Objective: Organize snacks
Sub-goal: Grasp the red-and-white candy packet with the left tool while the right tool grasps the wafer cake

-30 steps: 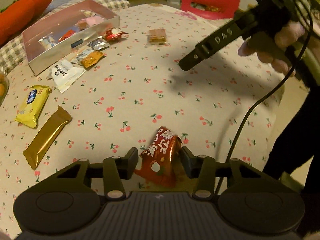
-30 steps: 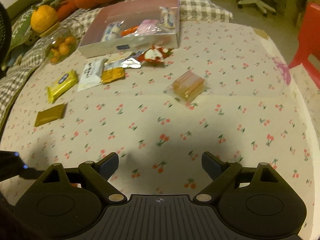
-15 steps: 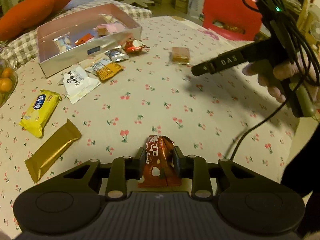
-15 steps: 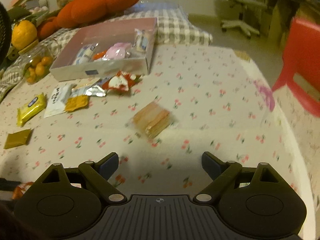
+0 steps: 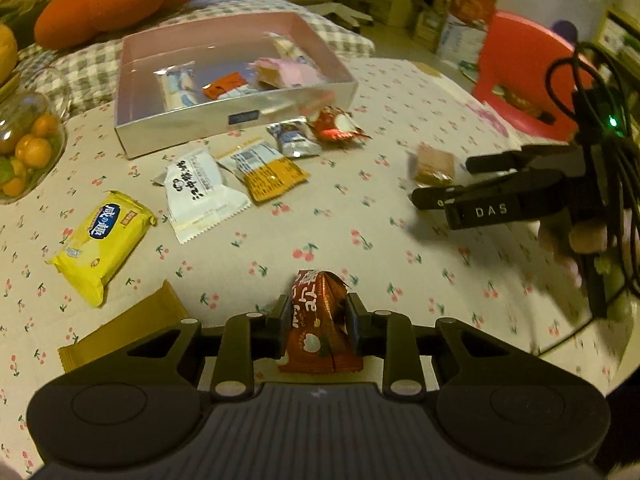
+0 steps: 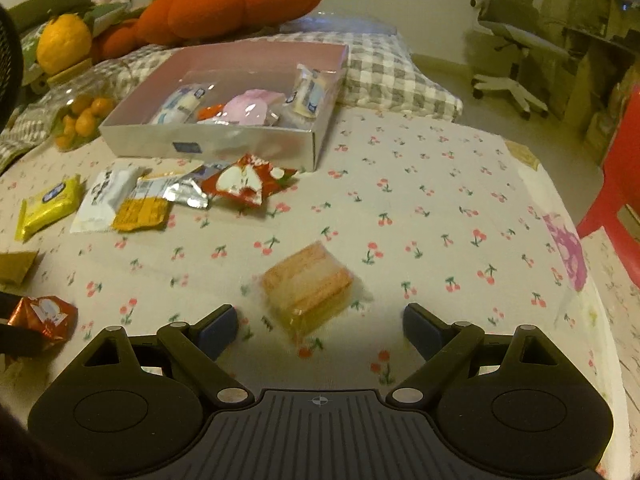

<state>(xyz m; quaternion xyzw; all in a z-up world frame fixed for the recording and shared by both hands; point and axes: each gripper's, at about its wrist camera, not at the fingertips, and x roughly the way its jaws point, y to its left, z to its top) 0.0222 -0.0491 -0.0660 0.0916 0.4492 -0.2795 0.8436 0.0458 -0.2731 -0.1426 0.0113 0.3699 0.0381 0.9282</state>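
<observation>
Red foil crinkles between the pads of the left gripper (image 5: 317,316), whose jaws have just been closing and now pinch a small red-brown foil snack packet (image 5: 320,320) by its sides, its upper end sticking out ahead of the fingertips. Ahead and slightly left across the cherry-print tablecloth (image 5: 360,216) waits the shallow pink-lined cardboard box (image 5: 236,118), already holding several wrapped snacks. A loose cluster of packets lies just in front of the box's near wall, so a good carry likely lifts the packet clear over them before release, with the grip kept firm on the slippery foil. To the right, the right gripper (image 6: 320,322) stands wide open and empty, its jaws either side of a clear-wrapped stack of tan wafer biscuits (image 6: 308,288) just ahead; squaring up on it before closing looks wise.
</observation>
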